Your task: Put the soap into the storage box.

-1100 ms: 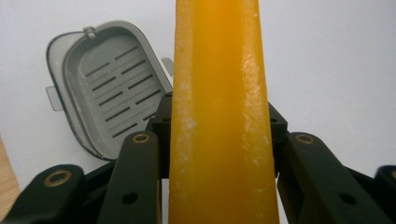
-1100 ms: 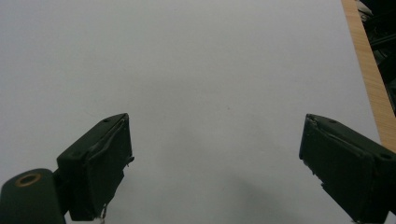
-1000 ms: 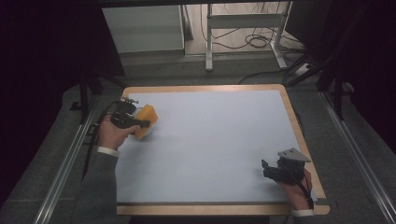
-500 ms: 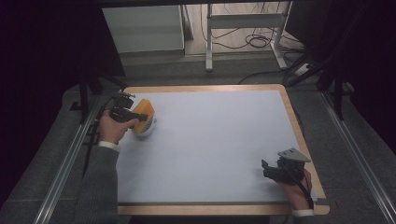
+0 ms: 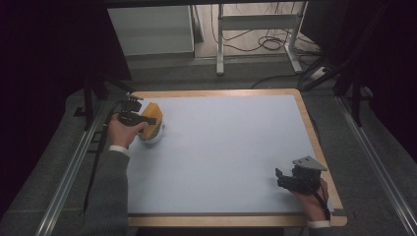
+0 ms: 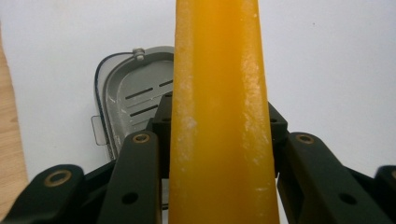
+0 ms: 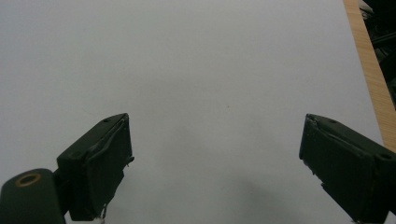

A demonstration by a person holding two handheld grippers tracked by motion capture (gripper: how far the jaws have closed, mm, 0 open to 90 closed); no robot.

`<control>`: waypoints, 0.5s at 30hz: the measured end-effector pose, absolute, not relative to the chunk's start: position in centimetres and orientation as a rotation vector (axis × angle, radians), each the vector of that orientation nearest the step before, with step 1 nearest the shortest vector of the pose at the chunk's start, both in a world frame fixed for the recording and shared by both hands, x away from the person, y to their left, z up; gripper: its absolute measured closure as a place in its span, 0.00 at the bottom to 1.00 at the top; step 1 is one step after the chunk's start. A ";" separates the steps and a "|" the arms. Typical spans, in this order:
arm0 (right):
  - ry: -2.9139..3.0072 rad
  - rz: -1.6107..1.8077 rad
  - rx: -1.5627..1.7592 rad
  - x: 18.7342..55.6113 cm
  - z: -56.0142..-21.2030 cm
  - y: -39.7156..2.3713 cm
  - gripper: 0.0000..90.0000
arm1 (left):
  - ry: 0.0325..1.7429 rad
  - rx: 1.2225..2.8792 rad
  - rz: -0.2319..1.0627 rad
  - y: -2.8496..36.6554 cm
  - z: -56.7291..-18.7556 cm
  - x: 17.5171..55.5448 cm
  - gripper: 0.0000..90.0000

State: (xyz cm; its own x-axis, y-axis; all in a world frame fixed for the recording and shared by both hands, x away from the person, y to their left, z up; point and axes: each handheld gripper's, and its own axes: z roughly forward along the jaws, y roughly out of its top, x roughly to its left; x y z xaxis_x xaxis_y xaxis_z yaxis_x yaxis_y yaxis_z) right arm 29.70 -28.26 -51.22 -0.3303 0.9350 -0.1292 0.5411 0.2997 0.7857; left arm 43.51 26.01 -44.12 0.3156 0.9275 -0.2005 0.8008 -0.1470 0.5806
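A flat orange slab (image 6: 217,116) stands on edge between the jaws of my left gripper (image 6: 217,122), which is shut on it. In the high view the left gripper (image 5: 147,119) holds the orange slab (image 5: 153,118) near the far left corner of the pale mat (image 5: 226,147). Just below the slab lies a grey, clear-rimmed dish (image 6: 135,98) with slots in its floor, seen as a pale shape (image 5: 151,137) in the high view. My right gripper (image 5: 281,178) rests at the near right of the mat, its jaws wide open (image 7: 215,158) over bare mat.
The mat lies on a wooden board whose rim (image 5: 314,132) shows along the right side. Metal rails (image 5: 69,172) run along both sides of the table. A white cabinet (image 5: 150,29) and a desk frame with cables (image 5: 255,24) stand beyond the far edge.
My left gripper has shifted slightly toward the far left corner with the orange slab in it. The right gripper has not moved.
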 end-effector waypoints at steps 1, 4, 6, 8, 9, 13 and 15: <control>1.983 0.865 1.309 29.7 -51.2 -28.3 0.10 | 1.529 1.978 0.269 26.0 -44.2 43.6 0.68; 1.983 0.865 1.311 29.7 -51.2 -28.2 0.10 | 1.545 1.962 0.270 26.3 -44.5 43.9 0.68; 1.983 0.866 1.314 29.7 -51.3 -28.2 0.10 | 1.554 1.956 0.271 26.4 -44.7 44.0 0.68; 1.982 0.864 1.316 29.7 -51.3 -28.2 0.10 | 1.566 1.943 0.266 26.6 -45.0 44.2 0.68; 1.982 0.864 1.318 29.7 -51.3 -28.2 0.10 | 1.569 1.945 0.267 26.7 -45.2 44.3 0.68; 1.982 0.863 1.319 29.7 -51.3 -28.2 0.10 | 1.606 1.928 0.273 27.1 -45.8 44.6 0.68; 1.981 0.863 1.319 29.7 -51.3 -28.2 0.10 | 1.618 1.912 0.267 27.2 -46.2 44.8 0.68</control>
State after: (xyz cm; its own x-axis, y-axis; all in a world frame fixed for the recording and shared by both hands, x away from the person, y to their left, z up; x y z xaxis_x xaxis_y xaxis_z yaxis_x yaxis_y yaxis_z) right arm 29.73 -28.24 -51.34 -0.3259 0.9371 -0.1251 0.5466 0.2947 0.7838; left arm 44.75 27.20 -46.22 0.2322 0.9454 -0.2289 0.8219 -0.0648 0.5659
